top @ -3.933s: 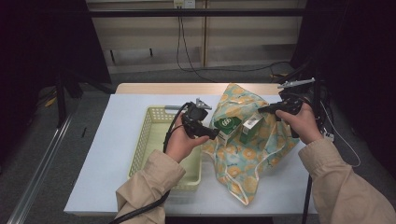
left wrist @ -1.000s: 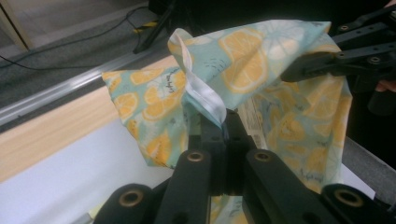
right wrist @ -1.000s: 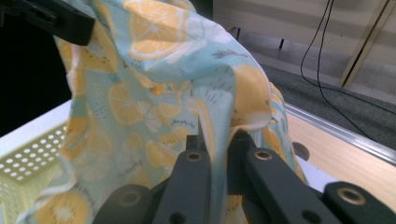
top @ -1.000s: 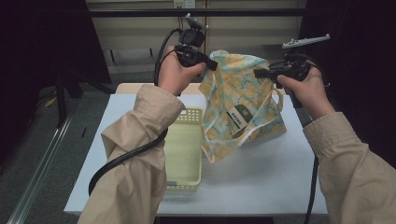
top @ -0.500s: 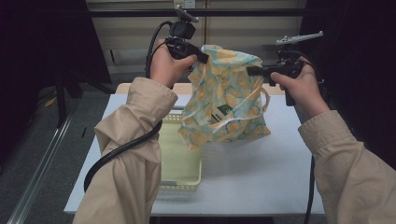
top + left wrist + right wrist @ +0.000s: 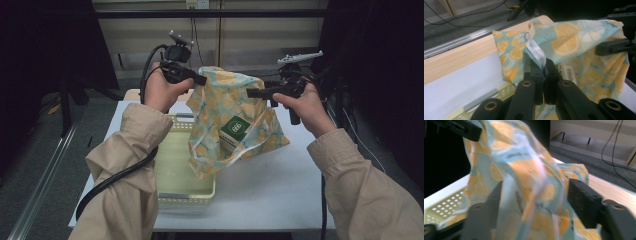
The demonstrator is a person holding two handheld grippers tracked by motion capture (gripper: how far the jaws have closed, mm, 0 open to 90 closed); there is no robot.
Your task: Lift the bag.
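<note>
Hanging above the basket [image 6: 186, 192]: one lemon-print cloth bag [image 6: 225, 107], raised off the tabletop [image 6: 280, 195]. Left gripper [image 6: 200, 80]: jaws pinching the bag's white-trimmed rim. Right gripper [image 6: 252, 93]: jaws spread in its own view, cloth between them (grip uncertain). Green box [image 6: 234, 131] showing at the bag's lower opening, likely being tipped out toward the basket.
</note>
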